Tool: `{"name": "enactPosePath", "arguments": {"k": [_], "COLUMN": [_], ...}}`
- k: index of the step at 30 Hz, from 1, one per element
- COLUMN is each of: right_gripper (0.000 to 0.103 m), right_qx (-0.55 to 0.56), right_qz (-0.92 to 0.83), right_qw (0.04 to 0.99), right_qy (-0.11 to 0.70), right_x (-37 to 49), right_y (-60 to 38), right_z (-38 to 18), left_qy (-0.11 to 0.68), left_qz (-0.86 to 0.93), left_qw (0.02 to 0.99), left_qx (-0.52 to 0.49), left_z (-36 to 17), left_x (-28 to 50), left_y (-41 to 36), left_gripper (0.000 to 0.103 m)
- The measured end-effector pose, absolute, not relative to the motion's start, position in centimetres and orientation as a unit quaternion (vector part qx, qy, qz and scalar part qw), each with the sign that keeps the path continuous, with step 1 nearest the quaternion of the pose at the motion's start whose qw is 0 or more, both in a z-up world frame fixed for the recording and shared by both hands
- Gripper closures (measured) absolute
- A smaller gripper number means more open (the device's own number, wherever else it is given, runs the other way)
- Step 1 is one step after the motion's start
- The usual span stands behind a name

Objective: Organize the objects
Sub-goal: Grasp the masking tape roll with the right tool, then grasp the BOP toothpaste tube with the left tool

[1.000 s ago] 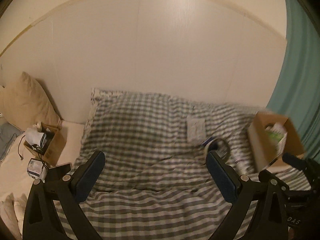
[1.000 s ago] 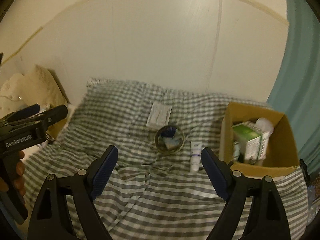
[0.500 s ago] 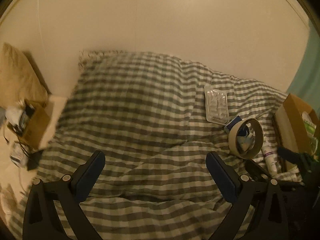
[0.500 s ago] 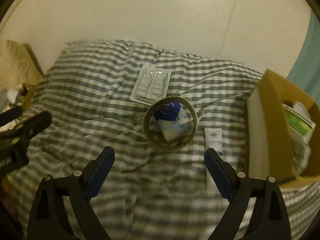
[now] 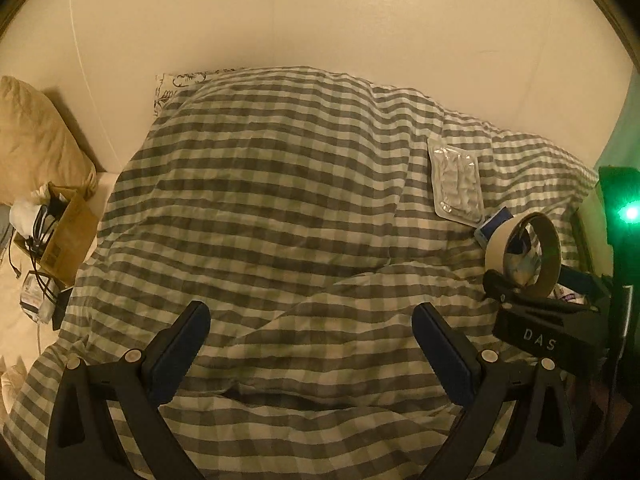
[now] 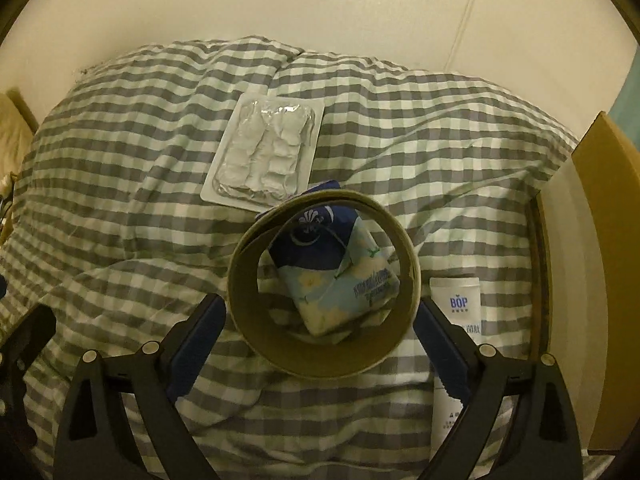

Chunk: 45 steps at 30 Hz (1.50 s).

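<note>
A brown tape ring (image 6: 324, 284) stands tilted on the checked duvet (image 6: 120, 184), with a blue and floral packet (image 6: 336, 272) lying inside it. My right gripper (image 6: 320, 332) is open, its fingers on either side of the ring's lower part. A clear blister pack (image 6: 264, 156) lies just beyond the ring. A white BOP tube (image 6: 456, 320) lies to the right, partly behind my right finger. My left gripper (image 5: 312, 344) is open and empty over bare duvet (image 5: 260, 208); the ring (image 5: 520, 252) and the blister pack (image 5: 456, 184) show at its right.
A cardboard box wall (image 6: 580, 264) stands at the right edge of the bed. Another small cardboard box with cables (image 5: 60, 228) and a beige pillow (image 5: 32, 140) are at the far left. A white wall (image 5: 320, 20) runs behind the bed.
My right gripper has moved forward and down until its open fingers flank the tape ring. My left gripper has also moved closer over the duvet and turned left.
</note>
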State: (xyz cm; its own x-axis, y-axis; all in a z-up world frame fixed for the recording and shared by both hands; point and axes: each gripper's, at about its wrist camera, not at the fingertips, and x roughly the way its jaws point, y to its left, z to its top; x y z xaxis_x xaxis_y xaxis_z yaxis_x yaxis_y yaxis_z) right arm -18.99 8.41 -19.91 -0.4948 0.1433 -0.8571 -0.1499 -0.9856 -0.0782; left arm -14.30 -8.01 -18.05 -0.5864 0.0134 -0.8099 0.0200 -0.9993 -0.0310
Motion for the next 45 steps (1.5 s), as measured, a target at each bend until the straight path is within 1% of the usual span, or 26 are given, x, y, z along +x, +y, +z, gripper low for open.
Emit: {"name": "enactPosePath", "arguments": {"k": [2, 6, 13, 16, 21, 24, 26, 29, 37, 39, 42, 43, 45], "right_gripper": [0.02, 0.021, 0.022, 0.022, 0.022, 0.022, 0.023, 0.024, 0.024, 0.024, 0.023, 0.023, 0.023], "right_qx": [-0.492, -0.48, -0.461, -0.47, -0.475, -0.469, -0.455, -0.443, -0.436, -0.445, -0.442, -0.441, -0.433], "right_qz": [0.867, 0.874, 0.887, 0.882, 0.876, 0.878, 0.883, 0.886, 0.889, 0.886, 0.89, 0.892, 0.898], "right_qw": [0.082, 0.075, 0.039, 0.021, 0.019, 0.044, 0.079, 0.063, 0.113, 0.101, 0.051, 0.044, 0.062], "right_qy": [0.006, 0.007, 0.014, 0.031, 0.078, 0.081, 0.089, 0.123, 0.085, 0.083, 0.099, 0.089, 0.042], "right_x": [-18.6, -17.1, -11.4, -8.9, -8.5, -8.1, -8.1, -7.7, -6.7, -6.6, -6.2, -6.1, -5.7], "right_y": [8.5, 8.6, 9.9, 11.5, 13.3, 14.2, 15.7, 17.3, 17.1, 17.0, 16.7, 16.5, 15.8], "right_z": [-19.7, -18.5, -13.4, -13.0, -12.9, -12.7, -12.4, -12.1, -12.5, -12.6, -11.5, -10.7, -9.1], "left_qy": [0.013, 0.009, -0.005, -0.012, -0.034, -0.042, -0.042, -0.041, -0.062, -0.063, -0.069, -0.071, -0.068], "left_qz": [-0.891, -0.894, -0.9, -0.901, -0.899, -0.899, -0.899, -0.897, -0.891, -0.891, -0.889, -0.888, -0.887], "left_qw": [0.003, 0.005, -0.02, -0.039, -0.05, -0.046, -0.042, -0.039, -0.052, -0.062, -0.08, -0.084, -0.092], "left_qx": [0.454, 0.448, 0.436, 0.433, 0.433, 0.433, 0.435, 0.439, 0.446, 0.445, 0.446, 0.446, 0.447], "left_z": [-18.0, -17.3, -15.1, -14.4, -13.9, -13.9, -14.0, -14.3, -14.9, -15.0, -15.1, -15.1, -15.1], "left_x": [-14.1, -13.6, -12.1, -11.5, -10.8, -10.7, -10.8, -11.1, -11.4, -11.5, -11.5, -11.5, -11.4], "left_y": [-7.8, -7.4, -4.2, -2.1, 0.1, 0.3, 0.3, 0.2, 2.4, 3.1, 4.6, 5.1, 5.8], "left_gripper": [0.0, 0.0, 0.0, 0.0, 0.0, 0.0, 0.0, 0.0, 0.0, 0.0, 0.0, 0.0, 0.0]}}
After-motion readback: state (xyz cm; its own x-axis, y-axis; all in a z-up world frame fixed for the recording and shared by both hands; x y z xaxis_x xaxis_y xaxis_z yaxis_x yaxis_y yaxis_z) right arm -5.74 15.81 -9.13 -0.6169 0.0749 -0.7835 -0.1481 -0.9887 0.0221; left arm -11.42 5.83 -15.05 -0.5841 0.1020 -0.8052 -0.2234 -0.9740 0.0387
